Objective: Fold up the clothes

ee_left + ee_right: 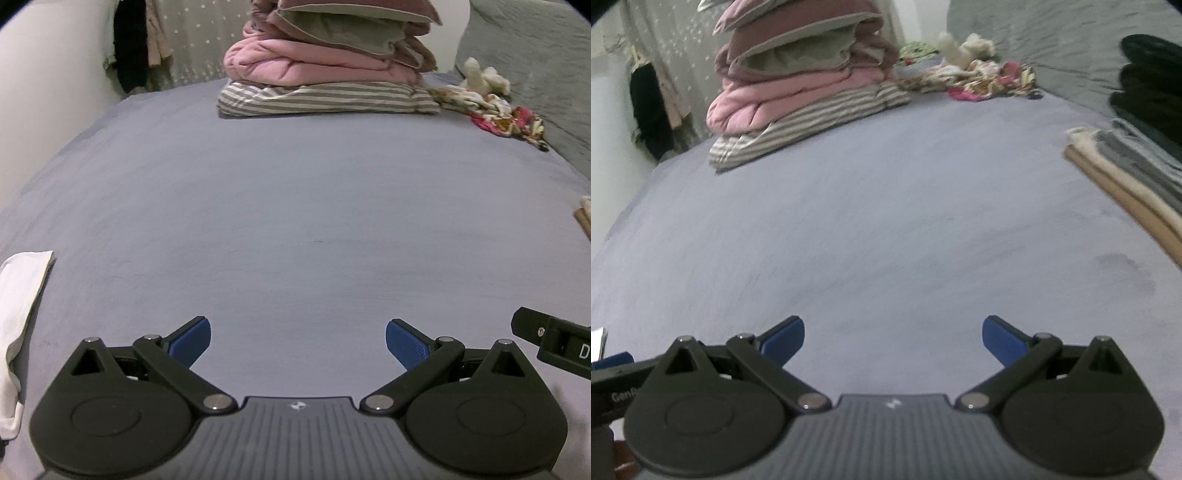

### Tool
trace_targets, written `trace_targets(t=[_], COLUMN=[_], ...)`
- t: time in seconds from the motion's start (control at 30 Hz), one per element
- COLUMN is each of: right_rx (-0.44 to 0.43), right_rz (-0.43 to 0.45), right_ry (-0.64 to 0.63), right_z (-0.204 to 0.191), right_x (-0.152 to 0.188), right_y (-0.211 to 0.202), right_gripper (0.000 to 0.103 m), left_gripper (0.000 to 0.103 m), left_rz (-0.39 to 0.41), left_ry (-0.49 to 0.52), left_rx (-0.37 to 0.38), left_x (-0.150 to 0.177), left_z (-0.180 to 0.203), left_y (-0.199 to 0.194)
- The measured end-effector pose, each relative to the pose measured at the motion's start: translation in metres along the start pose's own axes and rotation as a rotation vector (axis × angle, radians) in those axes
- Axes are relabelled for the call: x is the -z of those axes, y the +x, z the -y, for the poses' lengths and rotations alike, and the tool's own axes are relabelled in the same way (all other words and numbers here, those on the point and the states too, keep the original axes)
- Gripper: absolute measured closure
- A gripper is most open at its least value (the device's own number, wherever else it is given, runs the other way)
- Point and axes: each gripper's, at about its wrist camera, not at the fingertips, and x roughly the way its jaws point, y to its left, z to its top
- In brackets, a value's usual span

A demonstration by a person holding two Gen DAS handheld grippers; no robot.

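Currently both tools spread wide, empty: left tool (298,341), right tool (893,339), over the bare bed (295,206). White garment (18,314) lies at 9 o'clock of the left tool: likely light, limp, slippery; pinch a corner or hem.

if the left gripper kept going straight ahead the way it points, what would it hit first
Probably the stack of folded bedding, its grey-and-white striped bottom layer, across bare blue-grey bed sheet. The open left gripper may meet the sheet first; depth is unclear.

The left tongs' (613,387) black body reads "Gen", cut off; the right tongs' (565,349) shows "D".
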Motion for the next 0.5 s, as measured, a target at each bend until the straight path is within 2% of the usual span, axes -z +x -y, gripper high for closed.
trace_targets(t=[0.13,0.5], right_rx=[-0.005,-0.007], right_rz=[-0.020,-0.051], right_ry=[-0.036,-0.112], right_z=[-0.019,-0.056], right_x=[0.008,0.031], right_y=[0.024,0.079], right_gripper=[0.000,0.000], left_gripper=[0.001,0.001], left_rz=[0.018,0.010], left_ry=[-0.020,-0.099], left_rx=[-0.031,-0.043], left_x=[0.008,0.019], left_z=[-0.020,-0.062], left_y=[0.018,0.062])
